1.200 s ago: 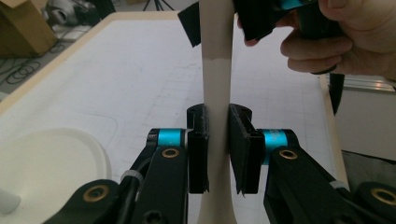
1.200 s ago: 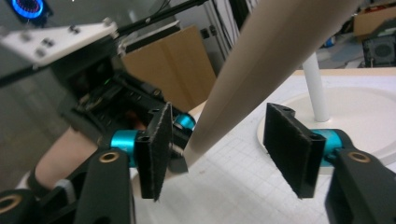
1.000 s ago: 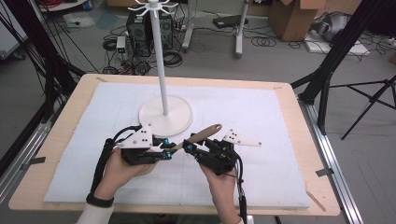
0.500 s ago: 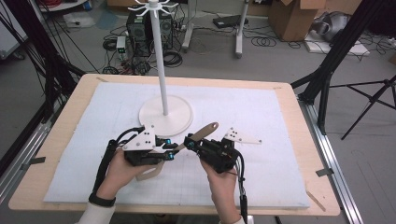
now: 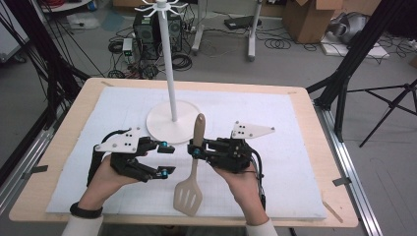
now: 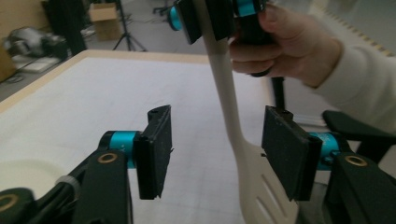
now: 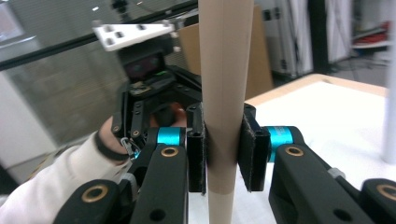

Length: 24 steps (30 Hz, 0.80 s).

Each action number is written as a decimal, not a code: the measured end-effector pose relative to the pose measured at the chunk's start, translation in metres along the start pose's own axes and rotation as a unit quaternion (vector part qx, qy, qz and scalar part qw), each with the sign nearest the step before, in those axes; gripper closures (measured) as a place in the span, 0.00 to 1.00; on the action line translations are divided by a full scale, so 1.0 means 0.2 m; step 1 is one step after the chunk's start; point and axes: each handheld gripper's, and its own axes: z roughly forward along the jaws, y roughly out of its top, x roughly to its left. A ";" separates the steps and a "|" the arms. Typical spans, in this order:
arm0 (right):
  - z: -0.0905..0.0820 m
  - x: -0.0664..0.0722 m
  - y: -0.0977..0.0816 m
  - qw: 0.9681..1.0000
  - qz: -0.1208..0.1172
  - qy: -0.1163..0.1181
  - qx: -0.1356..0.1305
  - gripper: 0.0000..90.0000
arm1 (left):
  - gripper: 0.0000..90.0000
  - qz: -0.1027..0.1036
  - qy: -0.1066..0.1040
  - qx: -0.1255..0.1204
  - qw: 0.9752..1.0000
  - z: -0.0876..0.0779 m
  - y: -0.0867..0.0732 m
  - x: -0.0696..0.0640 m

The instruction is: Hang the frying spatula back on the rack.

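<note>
A beige plastic slotted spatula [image 5: 191,183] is held upright above a white-padded wooden surface [image 5: 305,162] by the right tongs [image 5: 195,148].

The spatula's brown handle is clamped between the right tongs' two black jaws (seen pressed flat on both sides in the right gripper view), with the slotted blade hanging toward the person and the handle tip pointing at the round base of a tall white hook stand [image 5: 172,115]. The left tongs [image 5: 167,158] are held just beside the spatula with jaws apart; in the left gripper view the spatula's neck [image 6: 229,100] is seen between them, nearer one pad [image 6: 286,150], contact uncertain.
</note>
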 end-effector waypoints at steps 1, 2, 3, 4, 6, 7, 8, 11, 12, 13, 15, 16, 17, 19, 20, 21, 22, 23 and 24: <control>0.01 0.01 0.02 1.000 -0.006 0.009 0.004 0.84 | 0.45 0.000 -0.007 -0.002 1.000 0.00 0.00 0.00; 0.02 0.01 0.03 1.000 -0.011 0.019 0.010 0.84 | 0.44 -0.003 -0.014 -0.009 1.000 0.01 0.00 0.00; 0.02 0.02 0.04 0.999 -0.021 0.027 0.013 0.84 | 0.44 -0.004 -0.019 -0.012 1.000 0.01 0.00 -0.01; 0.03 0.02 0.06 0.999 -0.027 0.037 0.016 0.84 | 0.43 -0.004 -0.022 -0.014 1.000 0.02 0.01 -0.01; 0.05 0.04 0.08 0.998 -0.038 0.055 0.020 0.84 | 0.42 -0.005 -0.026 -0.021 0.999 0.03 0.01 -0.01; 0.05 0.04 0.09 0.997 -0.042 0.063 0.020 0.84 | 0.41 -0.007 -0.027 -0.028 0.999 0.04 0.01 -0.01; 0.06 0.05 0.09 0.996 -0.045 0.071 0.019 0.84 | 0.41 -0.009 -0.027 -0.034 0.999 0.05 0.01 -0.02; 0.08 0.07 0.11 0.994 -0.058 0.087 0.025 0.84 | 0.45 -0.001 -0.040 -0.055 0.998 0.06 0.02 -0.03; 0.08 0.07 0.12 0.994 -0.059 0.091 0.028 0.84 | 0.46 0.000 -0.046 -0.061 0.997 0.06 0.02 -0.04; 0.09 0.07 0.12 0.993 -0.062 0.094 0.028 0.84 | 0.48 0.003 -0.045 -0.065 0.997 0.07 0.02 -0.05; 0.10 0.08 0.13 0.992 -0.065 0.104 0.028 0.84 | 0.50 0.009 -0.042 -0.067 0.997 0.08 0.03 -0.05; 0.10 0.08 0.13 0.992 -0.067 0.108 0.028 0.84 | 0.52 0.008 -0.045 -0.072 0.996 0.08 0.03 -0.05; 0.10 0.08 0.13 0.991 -0.069 0.111 0.029 0.84 | 0.53 0.007 -0.046 -0.074 0.996 0.08 0.03 -0.05; 0.11 0.08 0.14 0.991 -0.071 0.112 0.031 0.84 | 0.59 0.011 -0.046 -0.077 0.996 0.08 0.03 -0.05; 0.11 0.08 0.14 0.990 -0.071 0.116 0.033 0.84 | 0.61 0.010 -0.045 -0.081 0.996 0.08 0.03 -0.05; 0.11 0.08 0.14 0.990 -0.072 0.115 0.034 0.84 | 0.63 0.009 -0.045 -0.081 0.996 0.08 0.03 -0.05; 0.12 0.08 0.14 0.990 -0.073 0.114 0.033 0.84 | 0.64 0.007 -0.049 -0.084 0.995 0.08 0.04 -0.05; 0.12 0.08 0.14 0.990 -0.075 0.115 0.034 0.84 | 0.65 0.006 -0.051 -0.084 0.995 0.08 0.04 -0.04; 0.12 0.08 0.14 0.990 -0.073 0.114 0.034 0.84 | 0.66 0.006 -0.051 -0.084 0.995 0.08 0.04 -0.04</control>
